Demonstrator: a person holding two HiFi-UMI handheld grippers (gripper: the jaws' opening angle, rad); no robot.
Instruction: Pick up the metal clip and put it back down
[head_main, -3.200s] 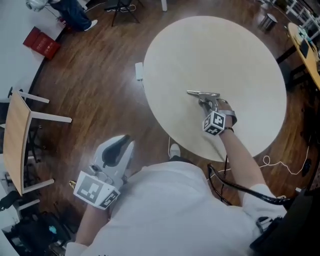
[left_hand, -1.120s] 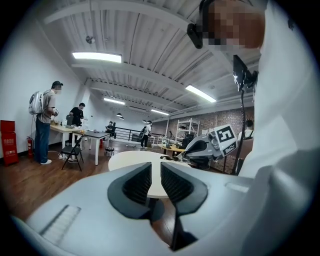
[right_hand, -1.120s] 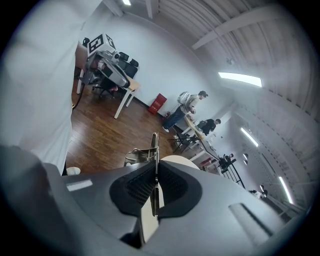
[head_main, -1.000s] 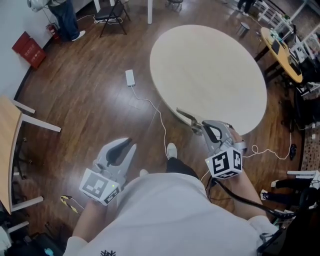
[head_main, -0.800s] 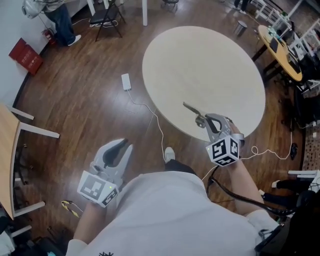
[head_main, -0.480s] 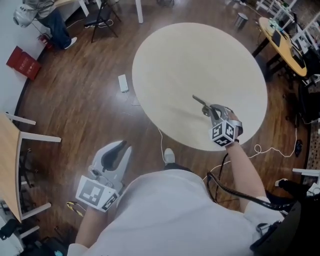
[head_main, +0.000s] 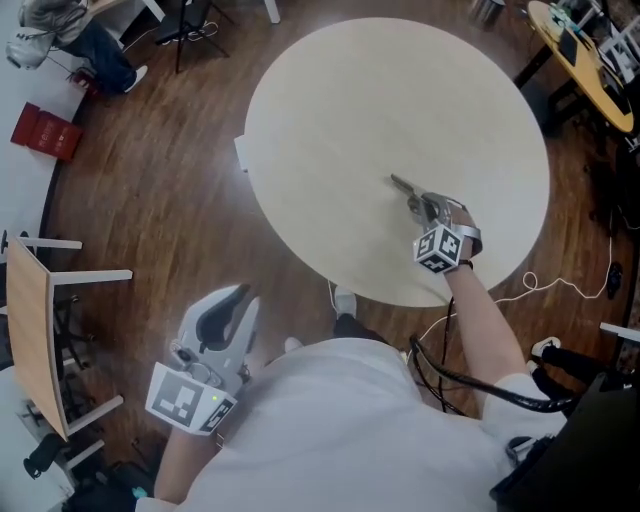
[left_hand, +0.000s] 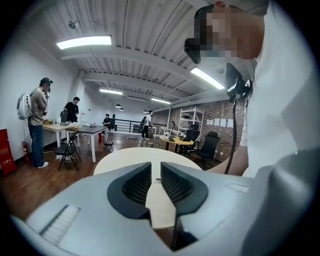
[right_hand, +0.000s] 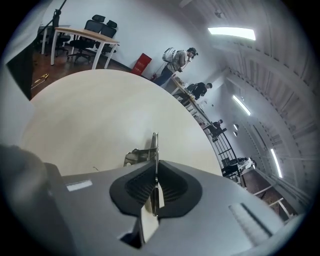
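Logged one red box on the floor, far left of the round table; contents not visible.

Found the metal clip over the table's near-right part, pinched flat between the jaws of the right gripper. Confirmed in the right gripper view: jaws of the gripper closed tight on the clip, whose free end pokes out past them above the pale tabletop. Cannot tell whether the clip touches the top.

Found the left gripper off the table, down-left of its near edge, above the dark wood floor. In the left gripper view, jaws of that gripper set a narrow gap apart, nothing between them.

Noted a white cable on the floor just right of the table, and a wooden desk far left of it. Beyond the table: white walls, strip lights, two people by a desk.

Counted: one table, one clip, two grippers, one red box.
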